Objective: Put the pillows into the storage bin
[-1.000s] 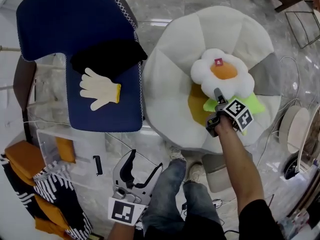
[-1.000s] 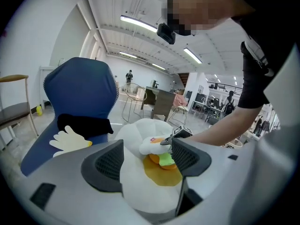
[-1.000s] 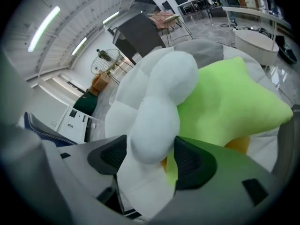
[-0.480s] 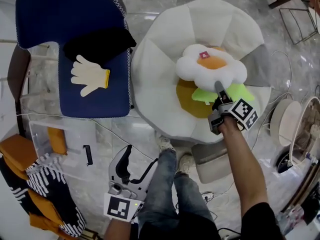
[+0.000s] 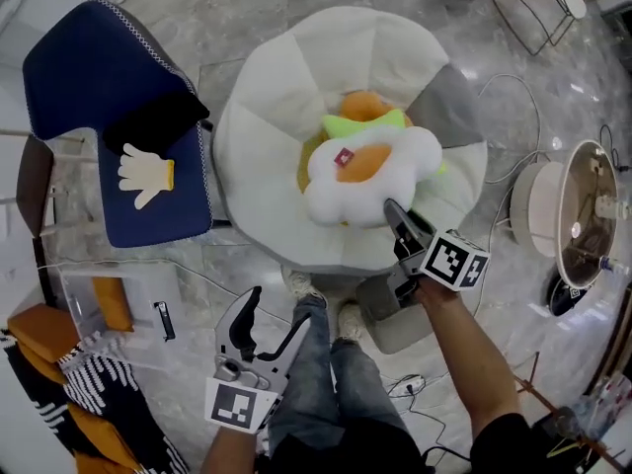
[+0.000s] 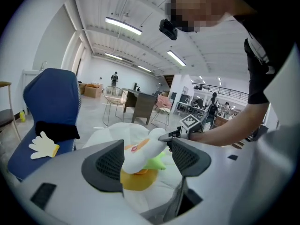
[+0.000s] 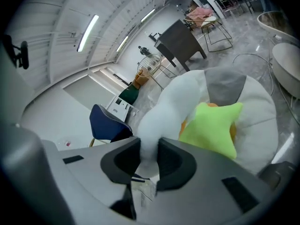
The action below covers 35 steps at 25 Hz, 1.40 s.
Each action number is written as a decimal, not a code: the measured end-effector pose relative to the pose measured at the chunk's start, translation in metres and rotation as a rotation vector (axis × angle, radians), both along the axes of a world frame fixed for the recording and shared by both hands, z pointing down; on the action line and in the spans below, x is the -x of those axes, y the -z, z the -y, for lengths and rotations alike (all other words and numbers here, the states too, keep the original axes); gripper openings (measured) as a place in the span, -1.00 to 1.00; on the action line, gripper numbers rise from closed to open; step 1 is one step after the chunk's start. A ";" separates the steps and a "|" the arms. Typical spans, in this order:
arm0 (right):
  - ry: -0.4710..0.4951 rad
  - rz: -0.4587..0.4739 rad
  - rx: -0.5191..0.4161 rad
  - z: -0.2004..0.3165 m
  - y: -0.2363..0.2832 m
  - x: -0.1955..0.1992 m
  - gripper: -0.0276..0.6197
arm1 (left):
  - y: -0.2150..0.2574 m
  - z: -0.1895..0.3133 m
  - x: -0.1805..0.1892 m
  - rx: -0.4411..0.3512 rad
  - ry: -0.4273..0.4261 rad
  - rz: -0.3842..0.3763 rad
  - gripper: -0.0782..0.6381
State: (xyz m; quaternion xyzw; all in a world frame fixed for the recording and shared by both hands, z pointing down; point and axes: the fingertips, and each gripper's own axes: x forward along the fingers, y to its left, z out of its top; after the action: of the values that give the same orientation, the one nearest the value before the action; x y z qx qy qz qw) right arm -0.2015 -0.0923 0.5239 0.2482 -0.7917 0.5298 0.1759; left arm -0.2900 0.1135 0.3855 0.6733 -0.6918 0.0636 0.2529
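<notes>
Grip first: right gripper [image 5: 387,208], jaws just closed in, pinching a fold at the near rim of the white flower-shaped plush pillow with the orange centre [image 5: 370,171], plush squeezed between both pads. Other side: left gripper [image 5: 281,314] spread wide and empty, held low beside the person's legs.

Flower pillow tilted up off a lime-green star-shaped pillow [image 5: 365,124] and a round orange pillow [image 5: 363,102], all three on top of a big round white-and-grey segmented floor cushion [image 5: 267,87].

Progress, by judgement: early. One pillow gripped, none of this pile delivered. Likely bin: clear plastic box [image 5: 94,289] on the floor at lower left, an orange cushion [image 5: 114,302] seemingly inside, more orange and black-and-white patterned cushions [image 5: 89,383] heaped beside it. Left to do: carrying the flower pillow across, letting go over the box, then back for the star and the orange one; perhaps also the white glove-shaped cushion [image 5: 146,174] on the navy chair [image 5: 99,77].

Room: open marble floor [image 5: 232,265] between floor cushion and box, but a path crossing in front of own legs and the left gripper. Worth minding: chair seat edge just beside the floor cushion's left side, grey footstool [image 5: 390,329] at the feet, round white fixtures [image 5: 538,215] and a looping cable [image 5: 533,131] near on the right.
</notes>
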 end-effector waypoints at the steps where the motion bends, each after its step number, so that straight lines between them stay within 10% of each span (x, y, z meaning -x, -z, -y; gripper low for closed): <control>1: 0.013 0.002 -0.006 -0.005 0.005 -0.014 -0.64 | 0.001 0.002 -0.009 -0.001 -0.015 0.010 0.16; 18: 0.013 -0.148 -0.198 -0.068 0.056 -0.233 -0.64 | -0.003 0.048 -0.171 -0.005 -0.286 -0.005 0.16; 35: -0.201 -0.287 0.018 -0.157 -0.015 -0.349 -0.64 | -0.027 0.059 -0.226 0.055 -0.486 -0.030 0.16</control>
State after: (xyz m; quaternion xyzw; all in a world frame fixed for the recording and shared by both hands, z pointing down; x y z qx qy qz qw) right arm 0.1477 0.0647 0.5387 0.3976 -0.7247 0.5111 0.2355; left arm -0.0644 0.0542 0.4126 0.8136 -0.5039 0.1314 0.2586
